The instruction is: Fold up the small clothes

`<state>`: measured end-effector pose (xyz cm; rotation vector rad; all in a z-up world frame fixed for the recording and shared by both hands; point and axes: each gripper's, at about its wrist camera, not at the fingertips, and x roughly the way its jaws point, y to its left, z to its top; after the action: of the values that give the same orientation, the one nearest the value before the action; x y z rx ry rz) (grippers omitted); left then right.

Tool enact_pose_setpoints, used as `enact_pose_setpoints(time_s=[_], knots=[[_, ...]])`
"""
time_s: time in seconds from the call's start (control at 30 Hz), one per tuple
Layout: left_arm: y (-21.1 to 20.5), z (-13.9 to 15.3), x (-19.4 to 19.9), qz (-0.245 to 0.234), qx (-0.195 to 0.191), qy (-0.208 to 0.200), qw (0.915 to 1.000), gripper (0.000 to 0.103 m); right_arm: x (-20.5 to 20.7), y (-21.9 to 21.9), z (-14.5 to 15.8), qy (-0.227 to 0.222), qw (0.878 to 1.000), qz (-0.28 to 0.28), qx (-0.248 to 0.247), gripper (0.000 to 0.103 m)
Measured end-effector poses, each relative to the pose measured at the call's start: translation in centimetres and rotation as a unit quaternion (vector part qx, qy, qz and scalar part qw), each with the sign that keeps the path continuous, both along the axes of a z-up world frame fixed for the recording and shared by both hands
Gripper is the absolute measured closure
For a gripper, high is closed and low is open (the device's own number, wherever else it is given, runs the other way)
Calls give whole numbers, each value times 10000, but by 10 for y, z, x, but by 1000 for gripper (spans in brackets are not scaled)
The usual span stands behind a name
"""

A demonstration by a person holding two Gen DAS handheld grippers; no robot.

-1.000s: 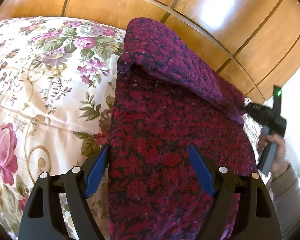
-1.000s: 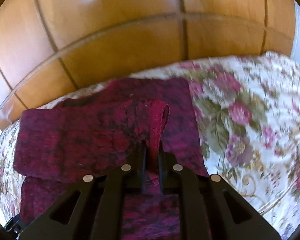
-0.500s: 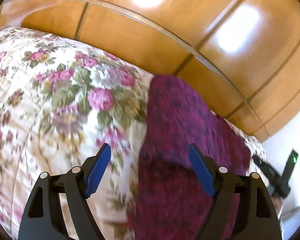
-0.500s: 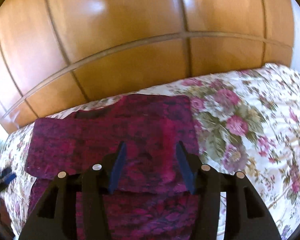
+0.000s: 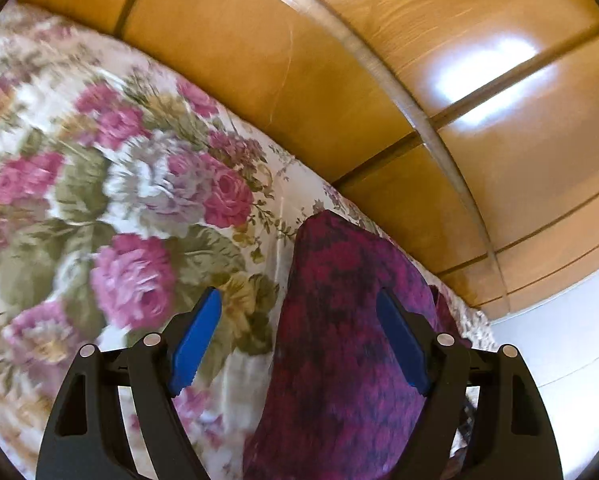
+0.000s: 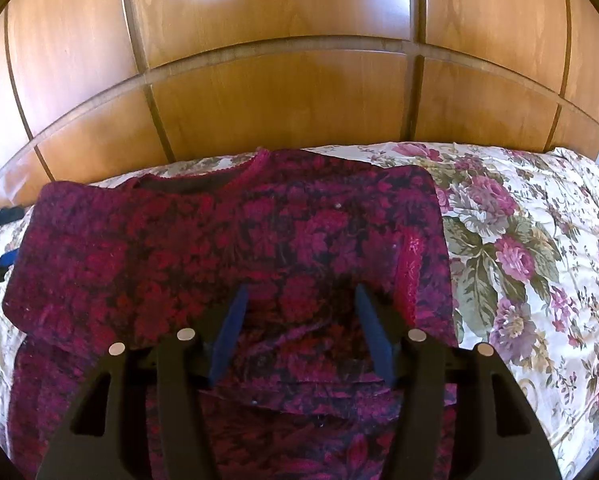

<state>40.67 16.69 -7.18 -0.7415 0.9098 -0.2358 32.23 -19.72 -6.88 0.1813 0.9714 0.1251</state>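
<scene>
A dark red and purple floral knit sweater (image 6: 203, 248) lies on the bed, its sleeves folded across the chest, the pink cuff (image 6: 409, 268) of one on the right. My right gripper (image 6: 299, 320) is open and empty just above the folded sleeve. In the left wrist view the sweater (image 5: 339, 320) shows from its side edge. My left gripper (image 5: 299, 336) is open and empty above that edge, holding nothing.
The sweater rests on a cream bedspread with pink roses (image 6: 519, 264) that spreads wide to the left in the left wrist view (image 5: 99, 200). A glossy wooden panelled wall (image 6: 299, 80) stands right behind the bed. A white wall (image 5: 559, 328) shows at far right.
My right gripper has let go of the sleeve cuff, opened, and the sleeve now lies flat across the chest. My left gripper has swung up and left, away from the sweater body.
</scene>
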Motion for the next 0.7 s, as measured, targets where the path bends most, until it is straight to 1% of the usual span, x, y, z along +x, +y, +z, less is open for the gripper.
enact_pose_setpoints(time_s=[0.03,0.07,0.1,0.13,0.17,0.2,0.27,0.3,0.37,0.4,0.5,0.53,0.57,0.63,0.7], knots=[[-2,-2,4,-58,-56,-27,10000,47,0,1,-2,-10,10000,-2,-2,44],[-8,-1,8,-227,-37,-99,9997,72,0,0,-3,-22,10000,-1,-4,43],[-13,2,7,-262,128,-158,9994,74,-1,0,-5,-53,10000,-7,-12,42],[-19,7,4,-225,381,-302,9986,82,-2,-1,-5,-72,10000,-14,-18,42],[-25,11,-1,-231,660,-447,9965,83,-3,0,-6,-100,9999,-28,-37,42],[-34,12,-7,-236,1071,-539,9925,84,-4,0,-6,-128,9999,-35,-62,42],[-46,6,-11,-205,1772,-466,9829,85,-5,4,-7,-165,9997,-15,-185,41],[-49,-3,-10,-212,2002,-349,9789,85,-5,6,-7,-161,9995,2,-255,41],[-51,-15,-5,-224,2211,-198,9748,85,-1,11,-8,-116,9991,57,-401,41],[-54,-19,-4,-202,2416,-222,9699,85,0,13,-8,-120,9989,66,-451,41],[-64,-14,-4,-139,2778,-196,9604,84,0,15,-10,-139,9985,60,-535,40],[-64,-10,-6,-67,2809,-212,9595,78,-1,14,-10,-135,9986,56,-516,40],[-65,-5,-10,67,2875,-237,9575,67,-1,14,-10,-133,9987,50,-497,40],[-62,11,-24,292,2983,-482,9528,63,-1,13,-10,-129,9988,43,-465,40],[-67,24,-42,256,2989,-762,9509,63,-1,12,-10,-136,9989,43,-453,40]])
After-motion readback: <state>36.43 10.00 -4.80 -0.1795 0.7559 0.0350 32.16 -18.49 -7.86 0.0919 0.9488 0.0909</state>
